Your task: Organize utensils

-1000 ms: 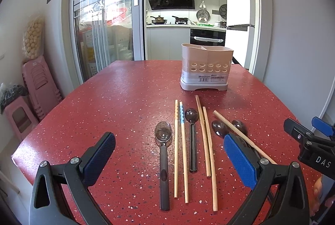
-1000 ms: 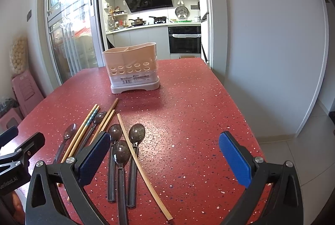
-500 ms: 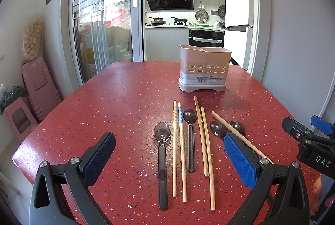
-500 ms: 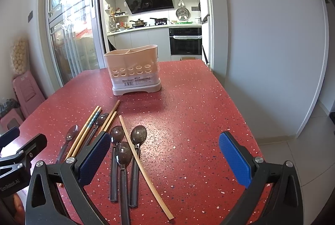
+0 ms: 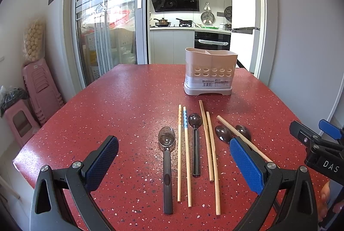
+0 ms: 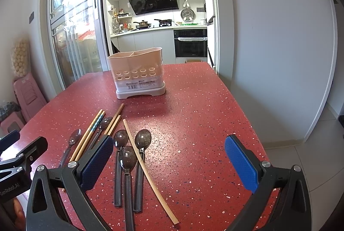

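Both claws, left claw (image 5: 174, 163) and right claw (image 6: 169, 162), are held wide open and empty, utensils (image 5: 194, 151) laid flat just ahead on the worktop (image 5: 111, 110), caddy (image 5: 210, 71) beyond, likely for sorting.

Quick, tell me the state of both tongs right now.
Left tongs: open, holding nothing, above the spoons and chopsticks.
Right tongs: open, holding nothing.
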Demonstrator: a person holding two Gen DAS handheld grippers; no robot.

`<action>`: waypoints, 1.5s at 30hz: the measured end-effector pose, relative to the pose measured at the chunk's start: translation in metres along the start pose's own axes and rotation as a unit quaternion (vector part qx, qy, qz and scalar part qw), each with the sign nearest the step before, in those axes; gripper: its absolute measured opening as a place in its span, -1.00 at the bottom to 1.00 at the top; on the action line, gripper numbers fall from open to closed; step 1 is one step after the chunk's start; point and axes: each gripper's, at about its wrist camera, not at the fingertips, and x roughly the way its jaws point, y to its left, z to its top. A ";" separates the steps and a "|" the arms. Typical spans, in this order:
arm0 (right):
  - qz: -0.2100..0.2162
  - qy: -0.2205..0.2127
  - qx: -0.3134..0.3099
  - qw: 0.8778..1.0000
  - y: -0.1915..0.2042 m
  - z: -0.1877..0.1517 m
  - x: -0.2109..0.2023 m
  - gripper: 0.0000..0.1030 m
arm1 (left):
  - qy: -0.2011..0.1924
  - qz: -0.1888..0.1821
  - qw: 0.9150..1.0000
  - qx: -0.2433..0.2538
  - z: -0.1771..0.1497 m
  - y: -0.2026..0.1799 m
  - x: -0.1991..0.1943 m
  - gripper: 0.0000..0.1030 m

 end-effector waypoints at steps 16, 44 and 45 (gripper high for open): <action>0.000 -0.001 0.000 1.000 0.000 0.000 0.000 1.00 | -0.001 0.001 1.000 0.000 0.000 0.000 -0.003 1.00; 0.000 0.001 0.001 1.000 -0.003 0.000 -0.002 1.00 | 0.003 -0.001 1.000 0.002 0.000 -0.003 0.000 1.00; 0.000 0.001 0.001 1.000 -0.003 0.000 -0.002 1.00 | 0.003 -0.001 1.000 0.002 0.000 -0.004 0.000 1.00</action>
